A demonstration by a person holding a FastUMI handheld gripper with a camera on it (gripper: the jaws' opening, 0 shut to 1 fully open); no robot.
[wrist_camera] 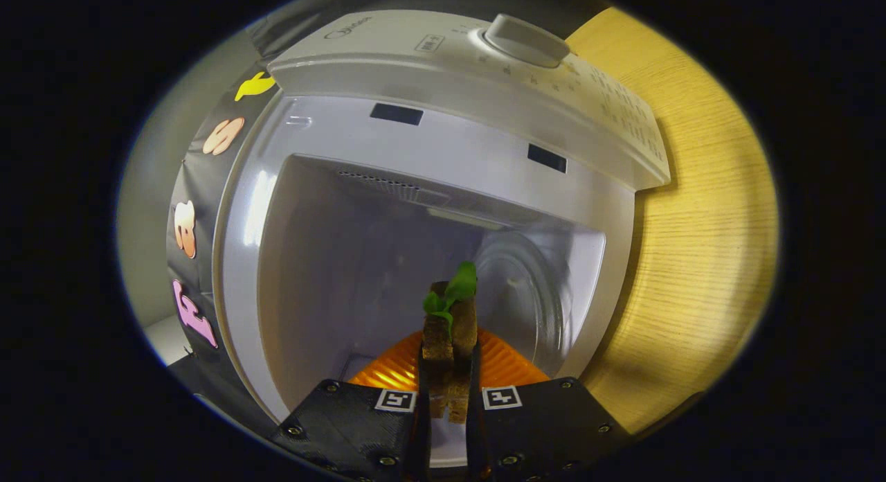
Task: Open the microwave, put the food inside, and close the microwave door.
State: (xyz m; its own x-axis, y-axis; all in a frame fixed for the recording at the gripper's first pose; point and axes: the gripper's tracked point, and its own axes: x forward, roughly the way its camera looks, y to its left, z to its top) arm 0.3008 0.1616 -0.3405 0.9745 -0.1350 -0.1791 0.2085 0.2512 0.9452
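Note:
The white microwave (415, 132) stands open just ahead of me, its grey cavity (346, 274) facing the fingers. The view is rolled, so its control panel with a round dial (526, 40) lies along the top. A glass turntable (522, 295) shows on the cavity's floor side. My gripper (448, 371) is shut on the food (450, 329), a toy piece with a brown stem, green leaves (458, 288) and an orange ribbed body (398, 368). Both fingers press on the brown stem. The food sits at the cavity's mouth, its leaves pointing inward.
The microwave rests on a light wooden table (699, 226), which shows bare beyond the control panel. The booth's black cloth wall (201, 191) runs along the microwave's other side, with a pale wall (145, 212) behind it.

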